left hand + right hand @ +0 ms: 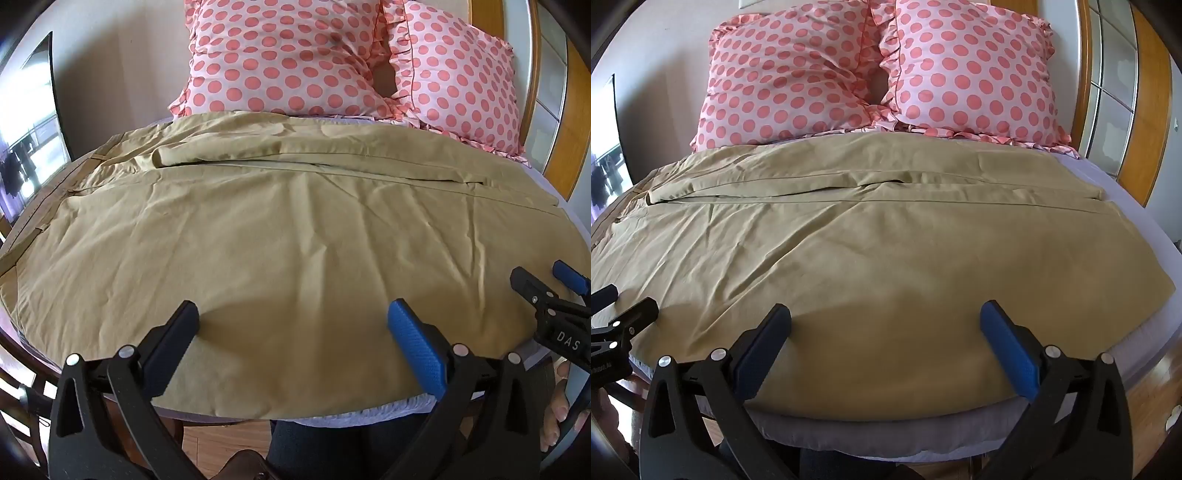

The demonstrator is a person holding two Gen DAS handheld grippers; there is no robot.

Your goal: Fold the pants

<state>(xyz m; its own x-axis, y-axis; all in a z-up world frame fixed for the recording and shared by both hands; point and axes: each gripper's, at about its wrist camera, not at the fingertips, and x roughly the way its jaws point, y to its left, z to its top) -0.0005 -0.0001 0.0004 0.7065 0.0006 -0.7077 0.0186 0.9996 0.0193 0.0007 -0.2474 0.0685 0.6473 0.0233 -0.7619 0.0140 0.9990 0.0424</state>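
Note:
Khaki pants (288,229) lie spread flat across the bed, waistband at the left, legs running to the right; they also show in the right wrist view (871,251). The near leg covers most of the bed's front; the far leg lies behind a long seam. My left gripper (293,317) is open, its jaws wide apart just above the near edge of the fabric. My right gripper (886,317) is also open over the near edge, further right. It also shows at the right of the left wrist view (546,280). Neither holds anything.
Two pink polka-dot pillows (871,70) lean at the head of the bed. A lavender sheet (1123,199) shows at the right. A wooden window frame (1145,103) stands at the right, a dark panel (33,122) at the left. The wooden floor (221,439) lies below.

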